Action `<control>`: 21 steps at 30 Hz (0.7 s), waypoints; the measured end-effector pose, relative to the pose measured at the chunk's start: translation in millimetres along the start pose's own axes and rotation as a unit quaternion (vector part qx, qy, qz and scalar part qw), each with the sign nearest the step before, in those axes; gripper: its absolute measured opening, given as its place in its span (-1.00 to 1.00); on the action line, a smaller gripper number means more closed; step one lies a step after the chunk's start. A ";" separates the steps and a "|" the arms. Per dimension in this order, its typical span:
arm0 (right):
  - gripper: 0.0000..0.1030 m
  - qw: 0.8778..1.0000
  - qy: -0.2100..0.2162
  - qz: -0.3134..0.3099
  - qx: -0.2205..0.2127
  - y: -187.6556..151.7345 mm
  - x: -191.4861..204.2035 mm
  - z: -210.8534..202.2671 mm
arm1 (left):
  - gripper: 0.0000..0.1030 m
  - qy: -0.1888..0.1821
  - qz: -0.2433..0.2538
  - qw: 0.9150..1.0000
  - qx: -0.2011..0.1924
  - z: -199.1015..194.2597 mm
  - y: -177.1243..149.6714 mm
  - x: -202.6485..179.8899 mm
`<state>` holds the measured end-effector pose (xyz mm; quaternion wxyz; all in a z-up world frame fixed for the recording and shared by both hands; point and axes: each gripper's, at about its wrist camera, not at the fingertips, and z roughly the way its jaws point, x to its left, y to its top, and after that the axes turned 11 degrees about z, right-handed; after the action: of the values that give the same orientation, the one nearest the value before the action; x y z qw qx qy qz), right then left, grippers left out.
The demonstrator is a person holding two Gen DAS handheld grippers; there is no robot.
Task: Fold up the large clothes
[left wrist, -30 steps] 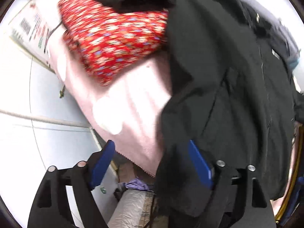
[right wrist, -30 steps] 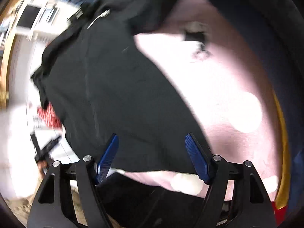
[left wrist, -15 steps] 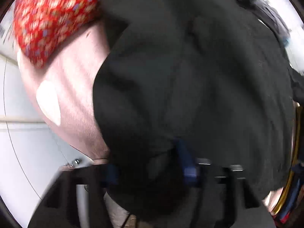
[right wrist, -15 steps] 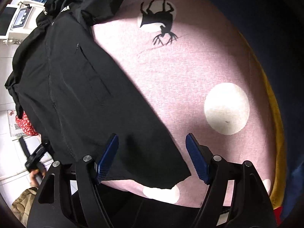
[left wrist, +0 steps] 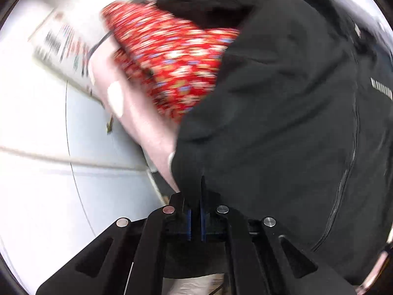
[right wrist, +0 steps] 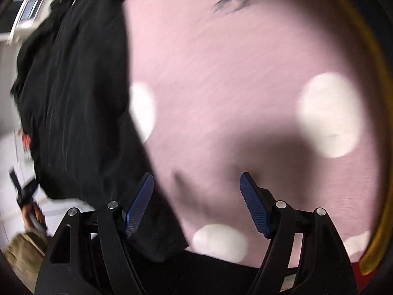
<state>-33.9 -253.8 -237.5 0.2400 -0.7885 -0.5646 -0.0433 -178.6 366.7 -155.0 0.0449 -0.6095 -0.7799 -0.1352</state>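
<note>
A large black jacket (left wrist: 289,103) with a zip lies on a pink bed sheet with white dots (left wrist: 147,127). My left gripper (left wrist: 195,196) is shut on the jacket's near edge, with a pinch of black cloth between the blue pads. In the right wrist view the jacket (right wrist: 73,98) fills the left side and the pink sheet (right wrist: 233,86) the middle. My right gripper (right wrist: 196,191) is open and empty, low over the sheet just right of the jacket's edge. Both views are blurred.
A red flowered cushion (left wrist: 172,59) lies at the far left of the bed, partly under the jacket. A white wall with a poster (left wrist: 59,49) is beyond. A yellow band (right wrist: 378,147) runs along the sheet's right side.
My left gripper went from open to shut on the jacket's edge and has pulled back. My right gripper slid right, from over the jacket's hem to mostly over bare sheet, still open.
</note>
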 end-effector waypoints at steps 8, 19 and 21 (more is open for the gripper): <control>0.12 0.993 0.013 -0.103 0.054 -32.2 47.1 29.8 | -0.92 -0.010 0.001 1.000 0.010 10.4 2.8 -18.2; -0.95 0.990 0.081 -0.113 -0.014 -40.6 25.3 -80.4 | -0.92 -0.066 0.006 0.998 -0.014 -22.5 8.9 -13.2; -0.95 0.991 0.057 -0.109 -0.051 -38.2 7.3 -119.9 | -0.92 -0.081 0.018 0.996 -0.007 -25.4 6.5 -17.7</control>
<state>-41.8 -289.2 -116.8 0.2251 -0.7299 -0.6294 -0.1428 -170.3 344.8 -133.7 -0.0208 -0.6328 -0.7688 -0.0899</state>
